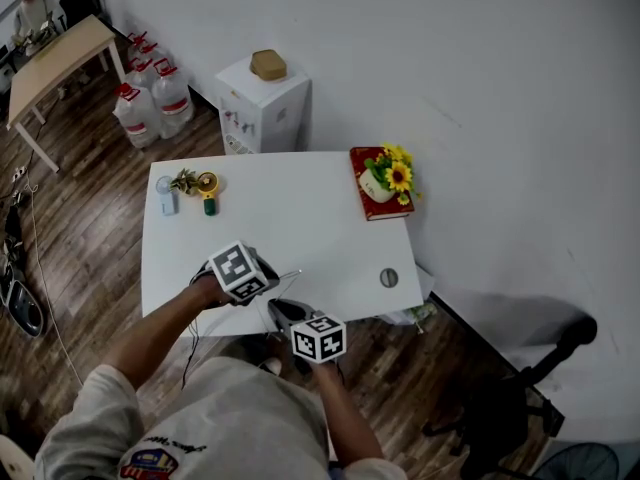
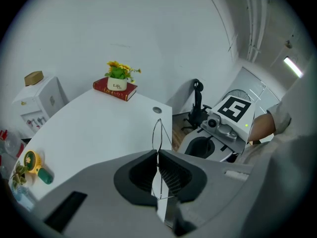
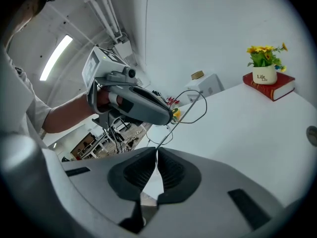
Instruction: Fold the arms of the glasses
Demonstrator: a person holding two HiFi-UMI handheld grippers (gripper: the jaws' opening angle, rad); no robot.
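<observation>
glasses (image 1: pixel 290 274) too thin and faint in the head view, half behind the left claw (image 1: pixel 270 286)

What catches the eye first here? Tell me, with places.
Two handheld grippers meet over the near edge of the white table: the left gripper and the right gripper both have their jaws shut on thin wire glasses held between them. At the far right corner, a pot of yellow flowers sits on a red book.

Your head view was dim, darker toward its corners. Your gripper views bulged fisheye inside black rims; a ceiling strip light (image 3: pixel 55 57) glared upper left in the right one.
</observation>
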